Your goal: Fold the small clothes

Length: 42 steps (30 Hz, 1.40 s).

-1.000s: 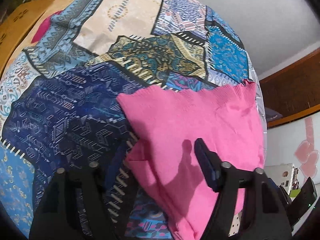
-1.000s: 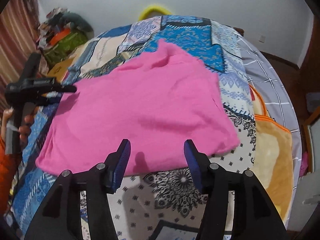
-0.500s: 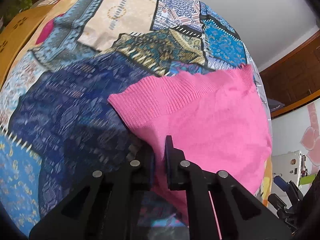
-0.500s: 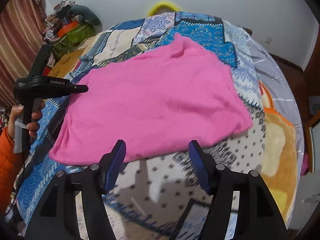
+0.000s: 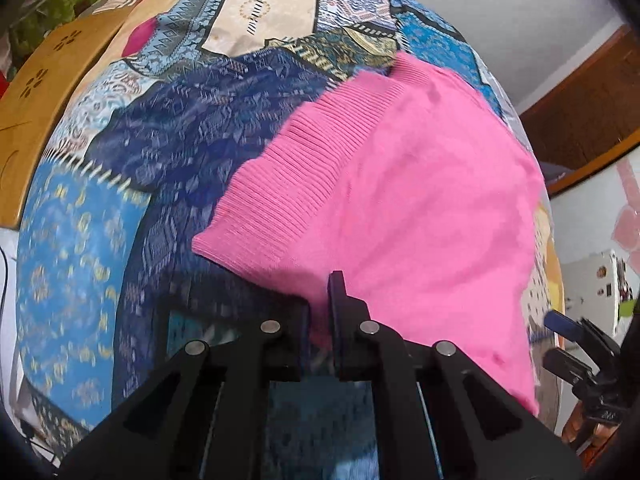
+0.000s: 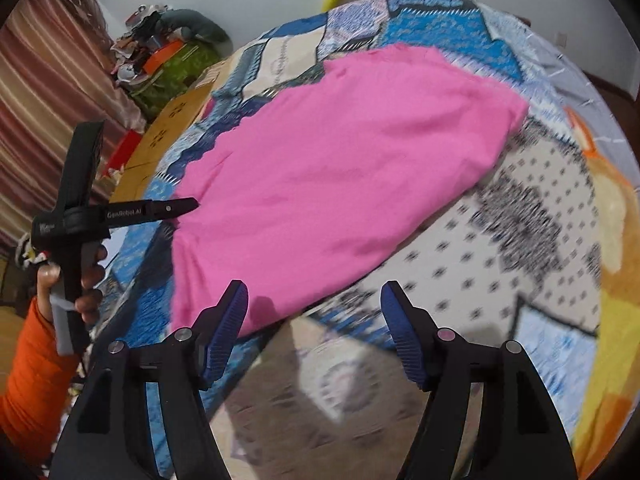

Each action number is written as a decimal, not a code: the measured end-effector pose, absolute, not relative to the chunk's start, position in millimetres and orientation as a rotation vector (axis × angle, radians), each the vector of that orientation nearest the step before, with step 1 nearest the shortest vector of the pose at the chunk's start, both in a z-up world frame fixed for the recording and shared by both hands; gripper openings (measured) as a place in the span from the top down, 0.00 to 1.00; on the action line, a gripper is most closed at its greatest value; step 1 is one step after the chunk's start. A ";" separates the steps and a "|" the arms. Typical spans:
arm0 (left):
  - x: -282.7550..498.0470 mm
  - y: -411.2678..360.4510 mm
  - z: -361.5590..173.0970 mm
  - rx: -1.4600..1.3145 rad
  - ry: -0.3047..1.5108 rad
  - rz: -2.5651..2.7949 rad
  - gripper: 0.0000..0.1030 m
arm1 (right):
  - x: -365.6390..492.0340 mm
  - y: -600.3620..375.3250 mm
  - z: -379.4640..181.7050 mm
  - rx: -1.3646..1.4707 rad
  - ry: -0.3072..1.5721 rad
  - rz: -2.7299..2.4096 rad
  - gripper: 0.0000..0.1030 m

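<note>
A pink knitted garment (image 5: 408,200) lies spread on a patchwork bedspread (image 5: 168,152); its ribbed hem faces the left. My left gripper (image 5: 319,320) is shut on the garment's near edge. In the right wrist view the garment (image 6: 340,168) fills the middle, and the left gripper (image 6: 188,205) pinches its left edge. My right gripper (image 6: 314,312) is open and empty, just off the garment's near edge above the bedspread (image 6: 520,240). It shows at the right edge of the left wrist view (image 5: 576,344).
A wooden headboard (image 5: 44,92) runs along the left of the bed. A cluttered pile of bags and boxes (image 6: 160,48) sits by a striped curtain (image 6: 48,80). An orange blanket (image 6: 612,248) lies at the bed's right side. A person's orange-sleeved arm (image 6: 28,364) holds the left gripper.
My left gripper closed on the garment's edge and has pulled it a little. The right gripper stayed open and drew back and tilted; the view is blurred by motion.
</note>
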State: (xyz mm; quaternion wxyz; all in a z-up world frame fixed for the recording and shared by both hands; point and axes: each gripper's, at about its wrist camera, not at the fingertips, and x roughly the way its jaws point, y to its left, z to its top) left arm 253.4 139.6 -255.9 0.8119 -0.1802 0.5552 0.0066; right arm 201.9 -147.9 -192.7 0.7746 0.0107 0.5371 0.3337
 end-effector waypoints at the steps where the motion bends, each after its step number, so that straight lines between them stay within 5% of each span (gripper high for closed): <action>1: 247.9 137.2 -254.5 -0.379 1.185 0.008 0.94 | 199.5 -145.3 -194.4 0.027 1.172 0.726 0.37; 12: 199.3 138.3 -238.9 -0.320 1.119 0.053 0.97 | 202.8 -124.6 -208.1 0.129 1.219 0.740 0.34; 15: 193.0 151.9 -233.1 -0.388 1.096 0.077 0.83 | 202.7 -119.4 -209.4 0.114 1.211 0.741 0.36; 18: 188.9 159.1 -230.4 -0.406 1.064 0.115 0.56 | 203.4 -113.5 -210.2 0.102 1.202 0.742 0.48; 20: 188.9 159.5 -229.2 -0.367 1.060 0.145 0.54 | 204.0 -112.0 -210.9 0.099 1.199 0.746 0.59; 22: 188.6 158.8 -228.0 -0.346 1.065 0.151 0.54 | 204.7 -113.4 -210.7 0.111 1.192 0.750 0.81; 25: 189.4 157.6 -225.2 -0.322 1.064 0.152 0.53 | 207.2 -118.4 -210.1 0.133 1.181 0.757 0.89; 42: 198.3 95.4 -202.4 -0.082 1.051 0.043 0.43 | 211.7 -204.5 -196.1 0.017 1.116 0.633 0.90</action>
